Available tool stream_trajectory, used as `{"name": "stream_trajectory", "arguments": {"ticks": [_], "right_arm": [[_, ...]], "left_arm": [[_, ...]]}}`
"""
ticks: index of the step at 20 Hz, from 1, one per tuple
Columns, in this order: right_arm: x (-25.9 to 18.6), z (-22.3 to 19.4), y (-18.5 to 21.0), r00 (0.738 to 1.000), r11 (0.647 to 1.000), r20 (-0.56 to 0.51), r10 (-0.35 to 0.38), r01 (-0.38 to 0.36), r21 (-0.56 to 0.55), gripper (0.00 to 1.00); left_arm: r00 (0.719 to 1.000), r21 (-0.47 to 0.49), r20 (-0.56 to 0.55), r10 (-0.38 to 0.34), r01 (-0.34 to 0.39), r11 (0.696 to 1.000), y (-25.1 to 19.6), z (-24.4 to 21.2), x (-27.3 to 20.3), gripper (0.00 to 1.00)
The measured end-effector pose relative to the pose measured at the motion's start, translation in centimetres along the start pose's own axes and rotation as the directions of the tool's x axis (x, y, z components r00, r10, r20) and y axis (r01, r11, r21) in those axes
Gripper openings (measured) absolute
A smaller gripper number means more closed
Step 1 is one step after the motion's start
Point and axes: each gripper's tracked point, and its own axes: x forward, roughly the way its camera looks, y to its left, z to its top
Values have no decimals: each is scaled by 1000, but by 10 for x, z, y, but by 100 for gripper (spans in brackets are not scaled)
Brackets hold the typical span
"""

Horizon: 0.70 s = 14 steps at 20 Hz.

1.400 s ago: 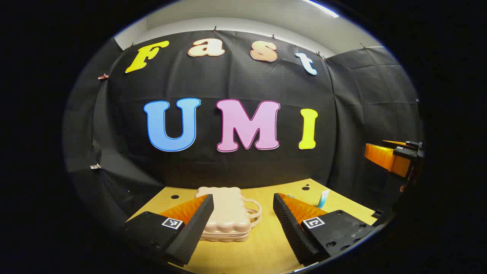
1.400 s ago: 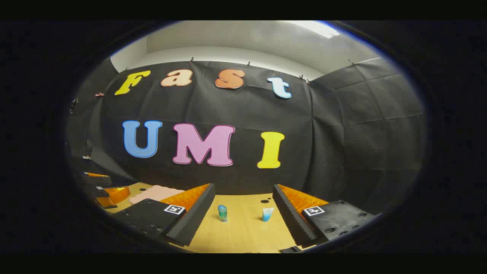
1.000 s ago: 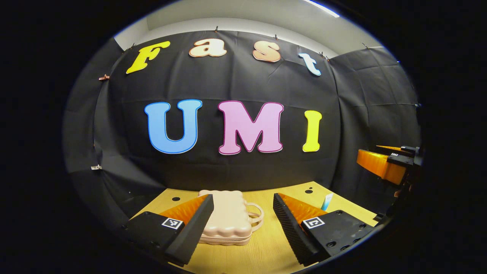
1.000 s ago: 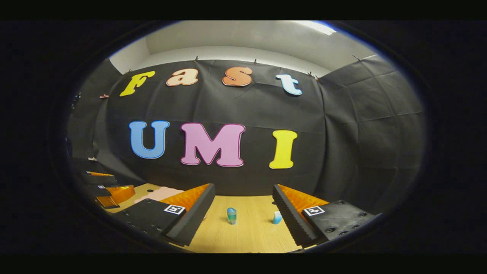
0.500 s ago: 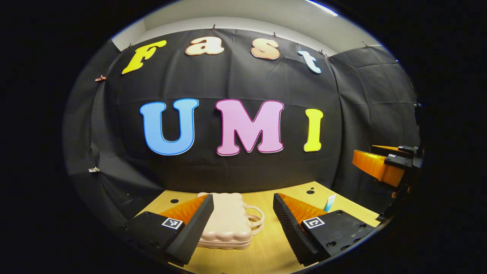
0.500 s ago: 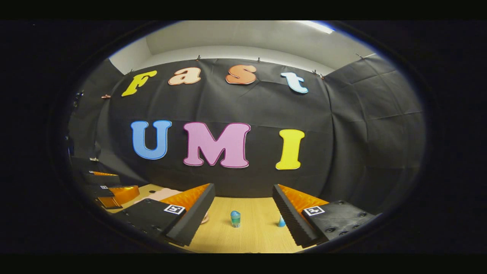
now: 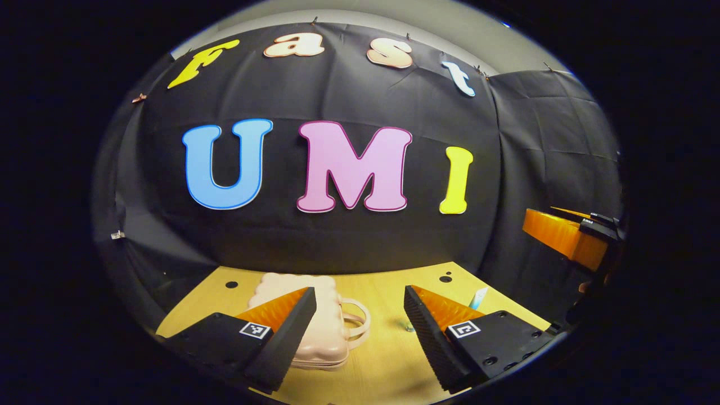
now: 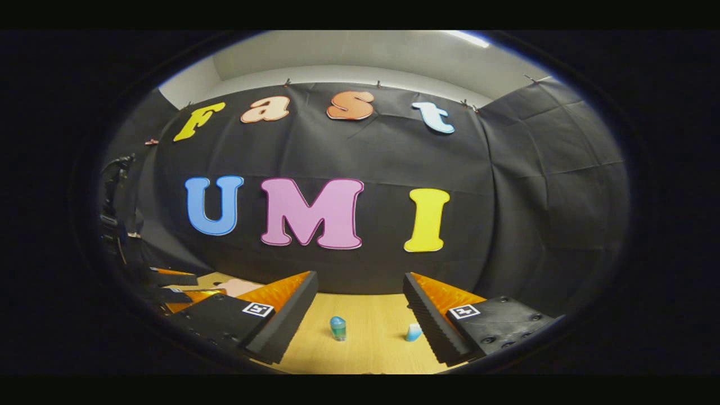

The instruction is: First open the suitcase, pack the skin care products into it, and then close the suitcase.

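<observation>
Opening step not yet begun — suitcase [image 7: 320,332] closed on bench [image 7: 388,360], between left gripper [image 7: 360,332] jaws, apart. Right gripper [image 8: 360,326] jaws apart too; bottle [image 8: 337,328] and probably a tube [image 8: 413,332] beyond suitcase's handle side. Next: reach lid edge.

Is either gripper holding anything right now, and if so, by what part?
Nothing is held. The left gripper is open above the closed suitcase; the right gripper is open, short of the bottle and tube.
</observation>
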Motion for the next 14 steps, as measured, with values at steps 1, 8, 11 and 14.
{"name": "stream_trajectory", "arguments": {"ticks": [1,8,11,14], "right_arm": [[4,-3,-5,1000,1000,-6,0,0,-1,95],[29,-43,-26,996,990,-35,80,-84,-110,97],[36,-75,-32,987,990,-110,120,-127,-65,96],[45,-84,-52,986,989,-118,115,-124,-78,96]], "left_arm": [[1000,7,-29,-7,8,1000,-7,-9,16,99],[963,68,-271,14,4,998,-26,-100,128,95],[932,93,-354,75,-45,995,-21,-135,169,84],[894,136,-426,140,-90,987,-15,-165,197,76]]}}
